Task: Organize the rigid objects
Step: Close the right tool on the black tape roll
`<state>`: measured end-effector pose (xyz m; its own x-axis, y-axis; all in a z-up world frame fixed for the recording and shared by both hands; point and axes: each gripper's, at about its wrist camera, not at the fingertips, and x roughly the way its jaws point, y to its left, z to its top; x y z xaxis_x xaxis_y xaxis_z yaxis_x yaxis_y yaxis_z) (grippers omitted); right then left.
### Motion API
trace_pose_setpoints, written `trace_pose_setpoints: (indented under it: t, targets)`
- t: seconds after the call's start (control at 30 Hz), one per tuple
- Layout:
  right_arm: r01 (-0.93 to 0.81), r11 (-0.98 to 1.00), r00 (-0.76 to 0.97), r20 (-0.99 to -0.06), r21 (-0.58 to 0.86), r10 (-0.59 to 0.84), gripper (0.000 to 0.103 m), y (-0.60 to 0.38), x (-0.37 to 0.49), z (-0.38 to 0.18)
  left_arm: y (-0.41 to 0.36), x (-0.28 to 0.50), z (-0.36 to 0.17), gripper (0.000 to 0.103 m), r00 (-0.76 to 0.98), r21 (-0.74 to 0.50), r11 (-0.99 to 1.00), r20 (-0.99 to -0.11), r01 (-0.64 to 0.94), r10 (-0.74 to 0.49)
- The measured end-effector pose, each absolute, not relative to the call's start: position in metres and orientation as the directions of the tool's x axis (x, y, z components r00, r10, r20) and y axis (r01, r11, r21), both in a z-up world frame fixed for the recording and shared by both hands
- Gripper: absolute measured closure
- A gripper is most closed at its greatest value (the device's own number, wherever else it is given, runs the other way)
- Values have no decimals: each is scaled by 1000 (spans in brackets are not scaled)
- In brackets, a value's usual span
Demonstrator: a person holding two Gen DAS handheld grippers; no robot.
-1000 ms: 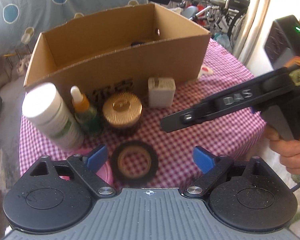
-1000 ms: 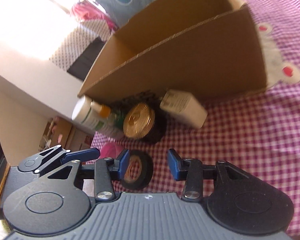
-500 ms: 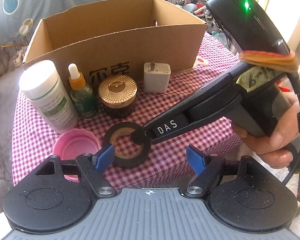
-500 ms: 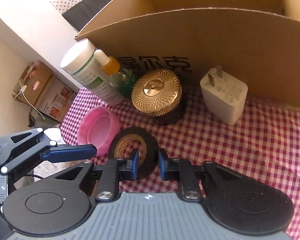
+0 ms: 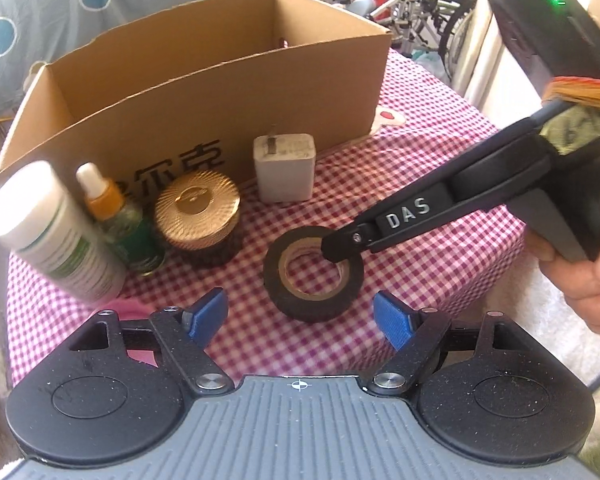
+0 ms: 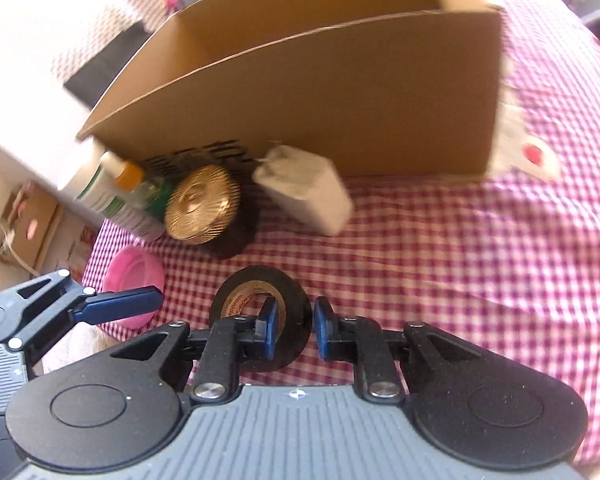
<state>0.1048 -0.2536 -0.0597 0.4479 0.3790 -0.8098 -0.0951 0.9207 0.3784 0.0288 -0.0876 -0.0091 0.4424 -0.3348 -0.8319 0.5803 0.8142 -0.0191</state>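
Right gripper (image 6: pixel 292 330): blue fingers (image 6: pixel 269 330) clenched on the wall of the black tape roll (image 6: pixel 260 286), one pad inside the ring's hole, the other against its outer face. Roll tipped up on edge in this grip, its low side at the checked cloth. Seen from the left wrist, same gripper (image 5: pixel 332 246) reaching in from the right, tip planted on the roll's (image 5: pixel 312 274) far-right rim; person's hand (image 5: pixel 580 264) on the handle at right edge.

Left gripper (image 5: pixel 300 316): fingers (image 5: pixel 206 314) released, spread wide, holding nothing, touching nothing. Tape roll just beyond them, between the two pads' lines and slightly toward the right pad. In the right wrist view, one left finger (image 6: pixel 120 306) showing at lower left, apart from the roll.

Counter (image 5: pixel 400 184): round, covered in pink-and-white gingham.

Cardboard box (image 5: pixel 204 92): open top, far side of counter, printed characters on near wall.

Row in front of the box, left to right: white bottle (image 5: pixel 56 236) with green label; dropper bottle (image 5: pixel 120 224), orange collar, green glass; dark jar with gold ribbed lid (image 5: pixel 198 210); white plug adapter (image 5: pixel 284 168), prongs up.

Pink lid (image 6: pixel 134 280): near left of the counter, left of the roll.
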Motion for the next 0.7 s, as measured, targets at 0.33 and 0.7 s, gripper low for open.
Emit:
trace_pose_setpoints:
  t: [0.33, 0.7]
  targets:
    - [-102, 917, 478, -790, 385, 385, 83, -259, 99, -60, -111, 45, -29, 24, 400, 2, 804, -868, 595, -294]
    - [-110, 908, 508, -762, 404, 401, 83, -261, 99, -61, -124, 55, -43, 32, 400, 14, 800, -871, 600, -285]
